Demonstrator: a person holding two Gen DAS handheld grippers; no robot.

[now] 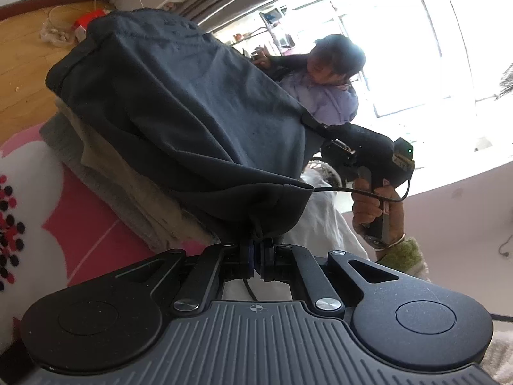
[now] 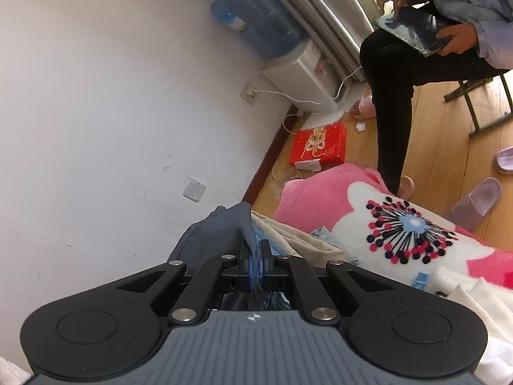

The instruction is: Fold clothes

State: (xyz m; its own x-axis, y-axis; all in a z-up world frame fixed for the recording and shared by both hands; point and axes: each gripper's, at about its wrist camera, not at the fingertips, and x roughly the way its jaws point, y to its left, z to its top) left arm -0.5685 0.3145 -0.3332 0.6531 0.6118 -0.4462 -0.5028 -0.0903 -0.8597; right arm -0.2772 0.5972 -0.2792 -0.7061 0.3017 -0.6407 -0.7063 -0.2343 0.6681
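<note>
A dark grey garment (image 1: pixel 179 102) hangs stretched between my two grippers above a stack of folded clothes (image 1: pixel 128 186). My left gripper (image 1: pixel 255 243) is shut on a bunched corner of it at the bottom of the left wrist view. My right gripper (image 1: pixel 315 125) shows there too, pinching the far corner, with a hand on its handle (image 1: pixel 373 205). In the right wrist view my right gripper (image 2: pixel 255 253) is shut on a fold of the dark grey garment (image 2: pixel 221 224), which drapes off to the left.
A pink and white flowered blanket (image 2: pixel 400 234) covers the bed under the clothes. A person sits on a chair (image 2: pixel 474 96) with a tablet. A red box (image 2: pixel 320 147), a water dispenser (image 2: pixel 301 73), cables and slippers (image 2: pixel 474 202) lie on the wooden floor.
</note>
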